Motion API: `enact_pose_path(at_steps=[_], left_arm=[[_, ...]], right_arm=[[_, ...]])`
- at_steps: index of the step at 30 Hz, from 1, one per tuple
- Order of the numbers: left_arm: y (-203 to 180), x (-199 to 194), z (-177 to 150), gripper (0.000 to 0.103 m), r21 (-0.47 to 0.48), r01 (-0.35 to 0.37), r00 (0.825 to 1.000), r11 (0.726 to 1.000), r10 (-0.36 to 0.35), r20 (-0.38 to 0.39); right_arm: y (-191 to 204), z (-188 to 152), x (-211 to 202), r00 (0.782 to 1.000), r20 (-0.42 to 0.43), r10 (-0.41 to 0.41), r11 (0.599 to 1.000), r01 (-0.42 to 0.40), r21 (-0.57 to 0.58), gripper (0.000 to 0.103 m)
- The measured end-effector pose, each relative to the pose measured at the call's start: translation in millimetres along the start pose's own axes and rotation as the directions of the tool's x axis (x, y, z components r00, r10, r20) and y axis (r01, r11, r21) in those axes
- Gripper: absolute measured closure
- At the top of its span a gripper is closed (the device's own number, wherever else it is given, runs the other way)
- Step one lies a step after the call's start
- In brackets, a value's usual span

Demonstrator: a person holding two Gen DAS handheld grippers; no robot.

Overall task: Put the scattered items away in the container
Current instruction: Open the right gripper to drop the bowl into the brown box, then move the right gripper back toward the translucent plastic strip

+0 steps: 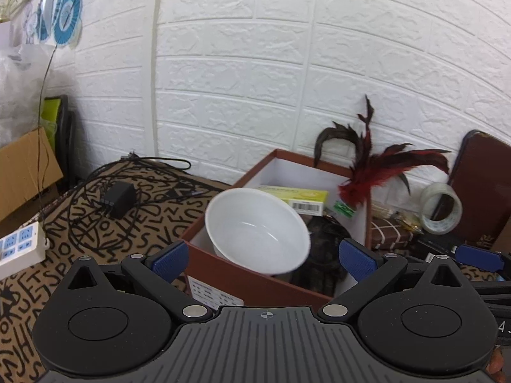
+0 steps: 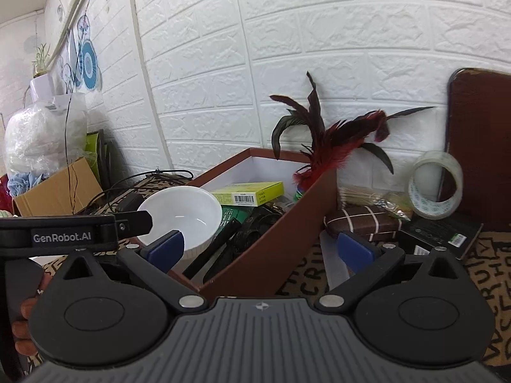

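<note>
A brown box with white inside [image 1: 242,178] [image 2: 287,223] stands on the patterned table. In it a white bowl [image 1: 255,226] [image 2: 182,217] leans tilted at the near left corner. Behind the bowl lie a yellow-green carton [image 1: 297,196] [image 2: 249,193], dark items and a red and black feather toy [image 1: 367,172] [image 2: 332,146]. My left gripper [image 1: 262,260] is open and empty, its blue pads [image 1: 169,260] on either side of the bowl, just before the box. My right gripper [image 2: 262,249] is open and empty over the box's near right wall. The left gripper's finger [image 2: 134,220] shows beside the bowl.
Right of the box lie a brown checked case [image 2: 361,223] [image 1: 389,233], a clear tape roll [image 2: 436,188] [image 1: 442,207], a dark flat box [image 2: 440,236] and a brown board [image 2: 479,140]. Left are a black adapter with cables [image 1: 118,202], a power strip [image 1: 19,249] and a cardboard box [image 1: 22,172].
</note>
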State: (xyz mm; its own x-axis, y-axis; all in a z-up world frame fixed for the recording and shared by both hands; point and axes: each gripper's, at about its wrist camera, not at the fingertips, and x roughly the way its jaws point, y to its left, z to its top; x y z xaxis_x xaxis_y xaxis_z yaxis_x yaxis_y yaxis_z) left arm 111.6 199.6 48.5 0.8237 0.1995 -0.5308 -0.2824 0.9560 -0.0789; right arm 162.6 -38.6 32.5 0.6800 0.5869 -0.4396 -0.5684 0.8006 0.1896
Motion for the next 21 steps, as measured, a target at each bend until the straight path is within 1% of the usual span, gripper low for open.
enact_pose_path(at_steps=[7, 12, 16, 18, 21], left_arm=[[-20.9, -19.0, -13.4, 0.000, 0.000, 0.042, 0.999, 0.999, -0.042, -0.009], [-36.0, -33.0, -38.9, 0.000, 0.005, 0.085, 0.996, 0.996, -0.085, -0.015], [-45.9, -30.3, -63.4, 0.000, -0.009, 0.122, 0.991, 0.993, -0.122, -0.062], [-49.6, -24.9, -73.3, 0.000, -0.031, 0.145, 0.984, 0.989, -0.147, -0.098], [-56.4, -17.2, -85.7, 0.000, -0.053, 0.169, 0.974, 0.984, -0.175, -0.141]], right_arm=[[-8.6, -9.7, -34.6, 1.000, 0.013, -0.006, 1.000, 0.006, 0.000, 0.001], [-20.3, -28.1, -56.5, 1.000, -0.007, 0.008, 1.000, -0.008, 0.004, 0.001], [-32.6, -47.9, -67.5, 0.999, -0.039, -0.024, 1.000, 0.024, -0.002, 0.001], [-40.2, -57.0, -70.3, 0.997, -0.054, -0.052, 0.999, 0.052, -0.002, 0.001], [-56.9, -70.1, -71.3, 0.994, -0.085, -0.076, 0.996, 0.079, 0.030, 0.001]])
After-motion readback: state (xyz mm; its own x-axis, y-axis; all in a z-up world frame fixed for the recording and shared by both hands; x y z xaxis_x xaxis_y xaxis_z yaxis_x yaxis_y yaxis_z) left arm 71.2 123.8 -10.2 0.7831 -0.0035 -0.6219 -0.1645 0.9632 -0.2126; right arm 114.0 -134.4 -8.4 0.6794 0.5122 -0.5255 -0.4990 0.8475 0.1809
